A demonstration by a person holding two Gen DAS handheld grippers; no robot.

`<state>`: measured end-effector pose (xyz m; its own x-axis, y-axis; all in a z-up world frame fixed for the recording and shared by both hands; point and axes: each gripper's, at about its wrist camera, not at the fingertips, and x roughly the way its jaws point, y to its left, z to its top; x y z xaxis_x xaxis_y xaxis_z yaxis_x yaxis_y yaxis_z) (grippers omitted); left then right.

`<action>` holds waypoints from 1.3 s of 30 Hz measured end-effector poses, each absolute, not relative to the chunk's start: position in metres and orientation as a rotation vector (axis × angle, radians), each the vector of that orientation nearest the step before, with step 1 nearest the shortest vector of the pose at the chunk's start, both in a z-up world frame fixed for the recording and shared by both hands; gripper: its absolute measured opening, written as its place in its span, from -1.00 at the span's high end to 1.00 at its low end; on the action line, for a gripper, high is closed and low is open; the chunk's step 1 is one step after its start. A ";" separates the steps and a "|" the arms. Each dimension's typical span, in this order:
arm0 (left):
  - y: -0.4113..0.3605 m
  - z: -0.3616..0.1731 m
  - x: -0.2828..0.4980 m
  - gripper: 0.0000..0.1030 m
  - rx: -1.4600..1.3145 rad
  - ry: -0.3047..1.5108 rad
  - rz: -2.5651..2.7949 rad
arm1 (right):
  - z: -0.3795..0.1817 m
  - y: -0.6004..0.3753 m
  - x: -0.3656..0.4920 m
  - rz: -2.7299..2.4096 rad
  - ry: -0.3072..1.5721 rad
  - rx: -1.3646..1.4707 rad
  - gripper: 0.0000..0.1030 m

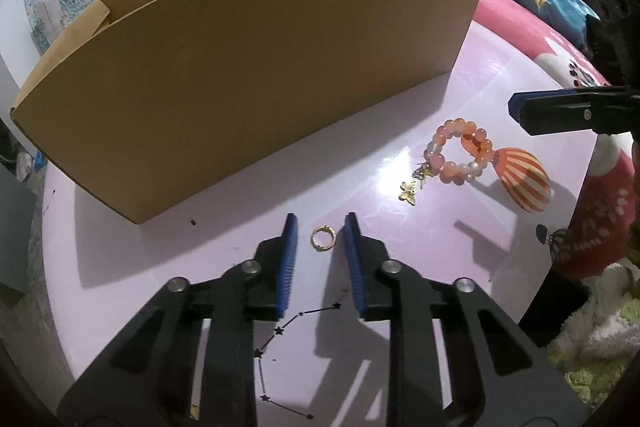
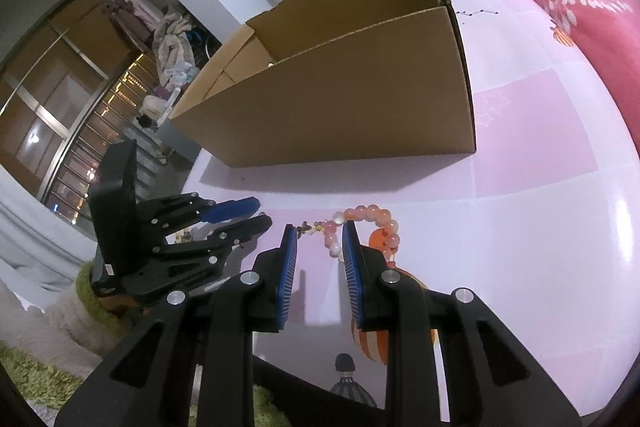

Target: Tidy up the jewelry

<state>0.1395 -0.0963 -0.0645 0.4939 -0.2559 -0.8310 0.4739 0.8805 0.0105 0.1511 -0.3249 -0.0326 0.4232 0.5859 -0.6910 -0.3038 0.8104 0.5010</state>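
Note:
A small gold ring point(image 1: 321, 238) lies on the pink table between the open fingertips of my left gripper point(image 1: 321, 223), untouched. A pink bead bracelet point(image 1: 460, 150) with gold butterfly charms point(image 1: 409, 191) lies to the right, on a printed orange striped balloon point(image 1: 522, 179). In the right wrist view the bracelet point(image 2: 370, 223) lies just ahead of my open, empty right gripper point(image 2: 319, 227). The open cardboard box point(image 1: 256, 75) stands behind the jewelry; it also shows in the right wrist view point(image 2: 344, 95). The left gripper point(image 2: 240, 215) shows at the left there.
The pink table point(image 1: 400, 307) carries printed stars and balloons. My right gripper's fingers point(image 1: 560, 109) reach in from the right of the left wrist view. A pink bed point(image 2: 580, 7) lies beyond the table. Green fluffy fabric point(image 2: 48, 367) sits below the table edge.

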 end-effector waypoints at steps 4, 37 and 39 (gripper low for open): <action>-0.100 -0.064 0.141 0.80 0.276 0.955 -0.461 | -0.033 -0.323 0.152 0.568 0.988 0.321 0.54; -0.091 -0.067 0.118 0.81 0.196 0.926 -0.394 | -0.045 -0.258 0.163 0.470 0.975 -0.285 0.81; -0.087 -0.066 0.117 0.81 0.191 0.928 -0.396 | -0.039 -0.267 0.169 0.441 0.962 -0.262 0.82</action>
<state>0.1174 -0.0871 -0.0657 0.5346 -0.2488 -0.8077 0.4109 0.9116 -0.0088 0.1688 -0.2670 -0.0393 0.4932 0.2443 -0.8349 -0.4727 0.8810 -0.0215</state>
